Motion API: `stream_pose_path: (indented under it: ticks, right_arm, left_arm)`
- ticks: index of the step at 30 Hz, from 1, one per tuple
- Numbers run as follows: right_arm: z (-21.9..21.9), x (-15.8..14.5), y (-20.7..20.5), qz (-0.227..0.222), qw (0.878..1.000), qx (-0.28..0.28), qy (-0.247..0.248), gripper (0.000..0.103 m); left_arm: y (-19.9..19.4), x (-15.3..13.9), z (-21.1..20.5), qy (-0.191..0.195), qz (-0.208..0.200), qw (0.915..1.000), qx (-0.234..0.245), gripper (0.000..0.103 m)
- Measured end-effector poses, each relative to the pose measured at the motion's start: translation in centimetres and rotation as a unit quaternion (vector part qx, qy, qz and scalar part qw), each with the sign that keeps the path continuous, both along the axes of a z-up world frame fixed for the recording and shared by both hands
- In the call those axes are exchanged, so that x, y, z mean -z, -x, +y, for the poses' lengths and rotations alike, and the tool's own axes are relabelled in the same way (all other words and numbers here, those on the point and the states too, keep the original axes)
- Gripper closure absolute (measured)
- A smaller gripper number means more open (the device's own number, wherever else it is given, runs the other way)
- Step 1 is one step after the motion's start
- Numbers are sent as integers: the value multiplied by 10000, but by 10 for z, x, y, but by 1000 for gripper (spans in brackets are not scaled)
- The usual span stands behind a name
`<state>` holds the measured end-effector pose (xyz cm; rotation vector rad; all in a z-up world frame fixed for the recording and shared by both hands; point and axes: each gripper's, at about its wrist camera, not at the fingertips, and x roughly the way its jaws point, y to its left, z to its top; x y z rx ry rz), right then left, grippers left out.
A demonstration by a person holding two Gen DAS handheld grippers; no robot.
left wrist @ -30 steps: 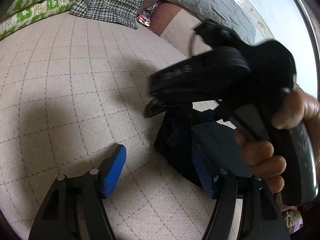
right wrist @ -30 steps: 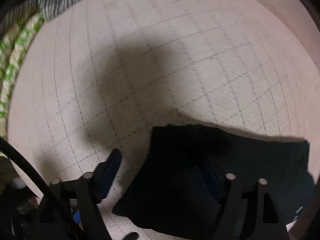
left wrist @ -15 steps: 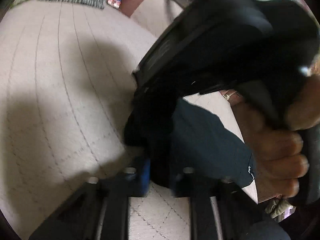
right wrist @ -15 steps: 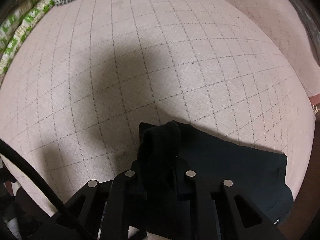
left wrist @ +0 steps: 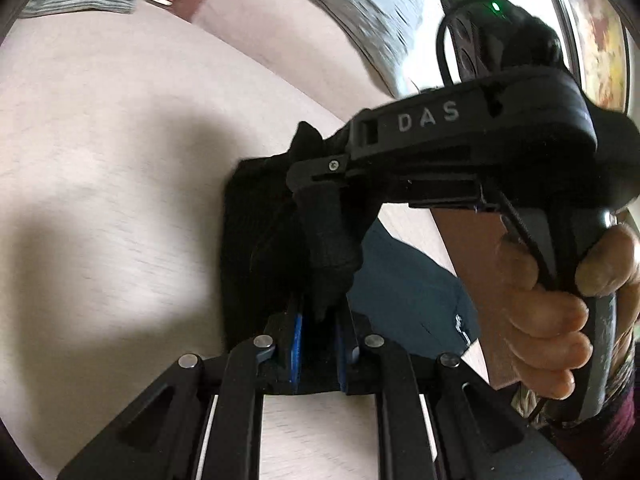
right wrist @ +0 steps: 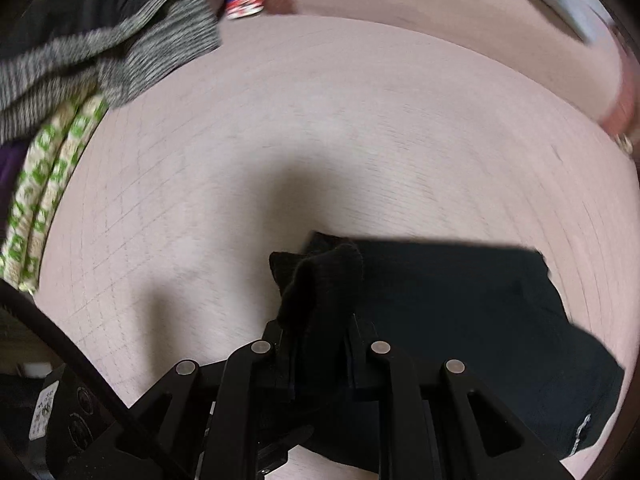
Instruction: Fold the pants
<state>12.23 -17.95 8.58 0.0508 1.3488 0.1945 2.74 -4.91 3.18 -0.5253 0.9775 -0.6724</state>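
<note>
Dark navy fabric pants [right wrist: 460, 312] lie on the pale pink quilted bed cover [right wrist: 320, 140], with one edge gathered up into both tools. In the right wrist view, a bunched fold of this cloth rises between the black two-finger right gripper [right wrist: 320, 344], whose jaws stand nearly together and pinch the fold; the rest of the garment spreads flat to the right, and a small white mark shows near its lower right corner. In the left wrist view, the black two-finger left gripper [left wrist: 318, 340] with blue pads is likewise drawn almost closed, with a tongue of the same dark cloth clamped between the pads. Directly ahead of it, the right gripper [left wrist: 316, 184] appears from the side, lettered "DAS", pointing down into the raised fold, and the cloth hangs in a short column from its tip to the left tool. A person's right hand [left wrist: 552, 304] wraps the handle of that tool at the right of the view. At the far edge of the bed cover lie a grey-and-black checked garment [right wrist: 120, 56] and a green-and-white patterned folded blanket [right wrist: 44, 184]. Both views are motion-blurred.
</note>
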Motion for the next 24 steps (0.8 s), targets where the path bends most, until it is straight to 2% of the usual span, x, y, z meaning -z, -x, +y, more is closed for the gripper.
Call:
stream_pose_path:
  ticks: [6,9,11,13,14,15,16,20,22,23,24]
  right_arm:
    - [-98,19,25,84,9959,769,-475,86]
    - [-123,33,34,50,9930,966,-680,84]
    - [-133,41,38,-72,9918,1086,-665,72]
    - [-146,45,46,-295,9917,1172,-439,70]
    - [-155,46,51,-415,9913,1199,-344,62]
    - [-161,46,54,-484,9905,1232,-379,59]
    - [-170,44,58,-556,9892,1292,-412,57]
    - [-195,22,74,-1031,9791,1753,-4,57]
    - [-203,5,85,-1392,9707,1933,-310,60]
    - [-205,-1,89,-1461,9663,1972,-776,65]
    - [-205,-4,93,-1469,9589,1948,-1448,67]
  left_arm:
    - [-2,4,-59,-470,-88,9973,557,91]
    - [2,5,-72,-555,-52,9959,715,90]
    - [6,2,-75,-634,-64,9949,784,84]
    - [14,-2,-71,-708,-128,9940,826,76]
    - [17,-6,-68,-716,-176,9937,838,74]
    - [19,-9,-63,-726,-230,9936,838,66]
    - [19,-12,-59,-759,-273,9934,818,59]
    - [33,-15,-50,-1096,-511,9905,662,54]
    - [33,-13,-49,-1209,-498,9896,598,54]
    - [26,-11,-59,-1232,-455,9897,567,54]
    - [23,-7,-60,-1251,-417,9898,545,54]
